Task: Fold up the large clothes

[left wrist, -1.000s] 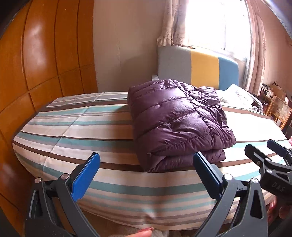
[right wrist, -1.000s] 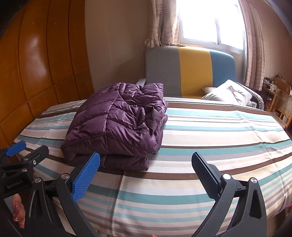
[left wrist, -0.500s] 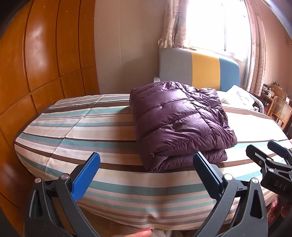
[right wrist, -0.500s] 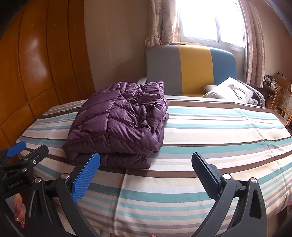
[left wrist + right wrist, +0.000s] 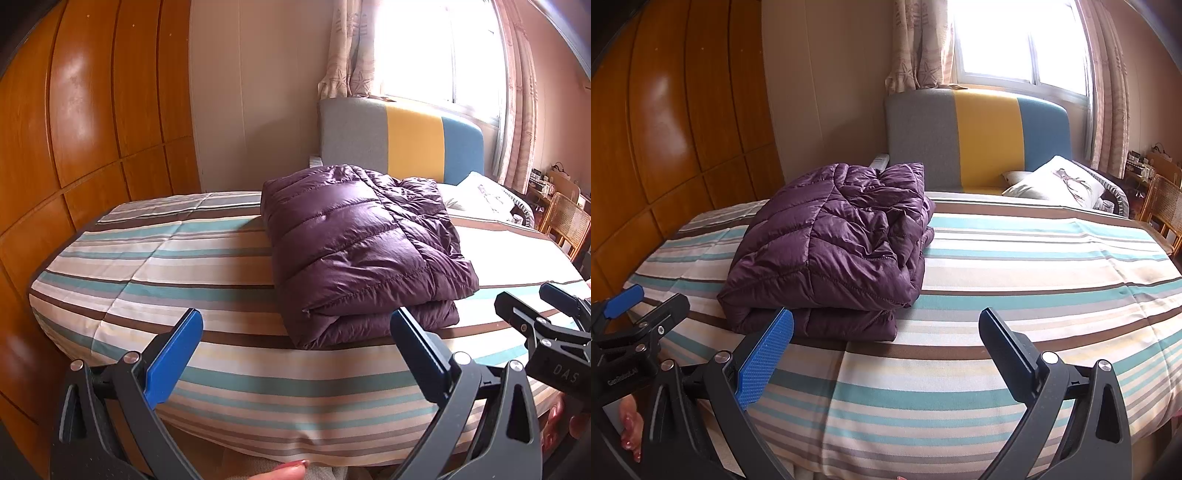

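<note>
Left wrist view: my left gripper (image 5: pixel 295 350) is spread wide, holding nothing, short of the bed edge; the quilted purple down jacket (image 5: pixel 364 247) lies folded on the striped bedspread (image 5: pixel 166 266), ahead and right.
Right wrist view: my right gripper (image 5: pixel 886 347) gapes equally wide, empty; the jacket (image 5: pixel 834 251) sits ahead and left.
Doing it well: the fold looks finished, so I'd only square the loose right-hand layers, pinching seams rather than slippery puffed panels.

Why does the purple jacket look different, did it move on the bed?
No. The purple jacket lies on the same stripes of the striped bed cover; only the camera view shifted slightly.
</note>
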`<act>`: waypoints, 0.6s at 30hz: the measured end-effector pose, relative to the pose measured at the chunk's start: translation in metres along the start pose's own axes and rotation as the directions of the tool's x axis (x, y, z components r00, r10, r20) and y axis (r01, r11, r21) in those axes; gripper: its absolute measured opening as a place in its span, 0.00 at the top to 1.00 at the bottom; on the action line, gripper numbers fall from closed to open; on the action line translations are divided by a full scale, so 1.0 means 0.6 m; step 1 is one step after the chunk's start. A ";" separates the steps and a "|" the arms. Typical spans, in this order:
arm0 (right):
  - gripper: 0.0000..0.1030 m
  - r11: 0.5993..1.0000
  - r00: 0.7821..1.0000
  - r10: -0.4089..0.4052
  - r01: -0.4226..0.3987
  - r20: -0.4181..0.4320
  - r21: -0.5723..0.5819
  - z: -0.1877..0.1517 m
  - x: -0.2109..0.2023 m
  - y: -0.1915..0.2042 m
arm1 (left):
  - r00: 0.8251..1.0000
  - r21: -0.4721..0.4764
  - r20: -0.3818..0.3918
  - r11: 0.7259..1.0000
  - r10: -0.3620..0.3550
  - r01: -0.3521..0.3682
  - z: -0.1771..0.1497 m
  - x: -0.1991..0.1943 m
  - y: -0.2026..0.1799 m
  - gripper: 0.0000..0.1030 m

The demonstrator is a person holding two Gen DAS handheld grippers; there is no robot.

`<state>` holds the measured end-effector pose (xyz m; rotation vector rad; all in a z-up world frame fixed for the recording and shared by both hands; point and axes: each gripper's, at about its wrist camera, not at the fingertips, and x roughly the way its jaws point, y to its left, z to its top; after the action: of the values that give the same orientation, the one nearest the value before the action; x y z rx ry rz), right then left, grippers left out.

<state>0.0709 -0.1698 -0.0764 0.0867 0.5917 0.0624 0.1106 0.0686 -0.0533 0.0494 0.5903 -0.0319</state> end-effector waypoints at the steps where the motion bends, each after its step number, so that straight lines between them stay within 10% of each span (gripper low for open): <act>1: 0.03 1.000 1.000 0.002 -0.002 0.001 0.000 0.000 0.000 0.000 | 1.000 -0.002 -0.001 1.000 -0.002 0.002 0.000 0.000 0.000 0.02; 18: 0.03 1.000 1.000 -0.001 0.001 -0.008 -0.001 0.000 0.004 0.001 | 1.000 -0.018 -0.025 1.000 -0.009 0.008 -0.004 0.008 0.004 0.02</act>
<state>0.0728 -0.1692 -0.0774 0.0851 0.5999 0.0626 0.1132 0.0711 -0.0579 0.0296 0.6159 -0.0340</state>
